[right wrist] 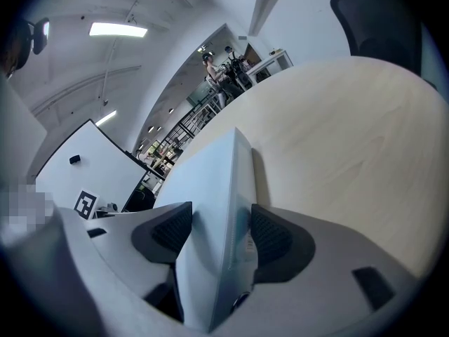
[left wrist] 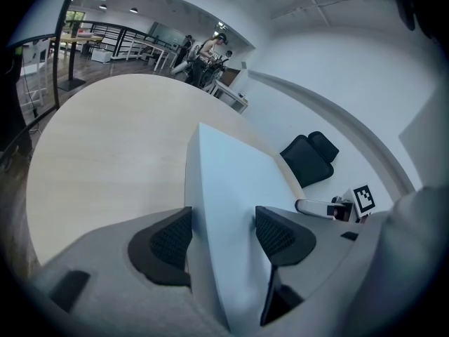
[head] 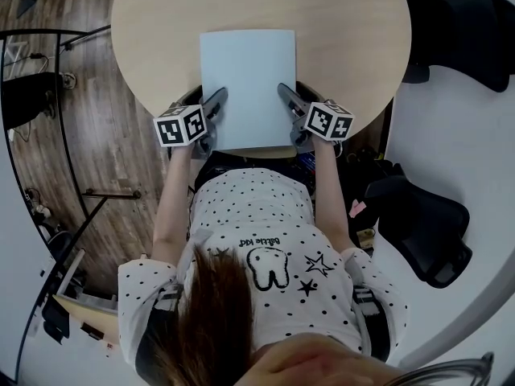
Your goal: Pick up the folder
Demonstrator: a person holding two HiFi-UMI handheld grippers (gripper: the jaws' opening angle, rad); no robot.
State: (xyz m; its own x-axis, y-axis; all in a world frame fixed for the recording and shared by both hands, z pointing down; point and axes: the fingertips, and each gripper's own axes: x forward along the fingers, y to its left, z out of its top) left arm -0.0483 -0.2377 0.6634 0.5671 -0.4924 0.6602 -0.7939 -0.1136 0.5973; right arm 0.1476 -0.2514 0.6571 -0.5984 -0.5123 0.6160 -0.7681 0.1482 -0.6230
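Observation:
A pale blue folder [head: 247,83] lies on the round wooden table [head: 161,22], its near edge reaching past the table's front rim. My left gripper [head: 215,103] holds the folder's near left side; in the left gripper view the folder [left wrist: 224,181] runs between the two black pads [left wrist: 170,239], which press on it. My right gripper [head: 287,99] holds the near right side, and in the right gripper view the folder [right wrist: 210,188] sits clamped edge-on between the pads [right wrist: 270,236]. Whether the folder is off the tabletop is unclear.
Black office chairs stand at the right [head: 463,22] and lower right [head: 426,223]. A dark metal rack [head: 32,95] stands on the wooden floor at the left. The person's body is close against the table's front edge. Distant people [left wrist: 203,51] stand far across the room.

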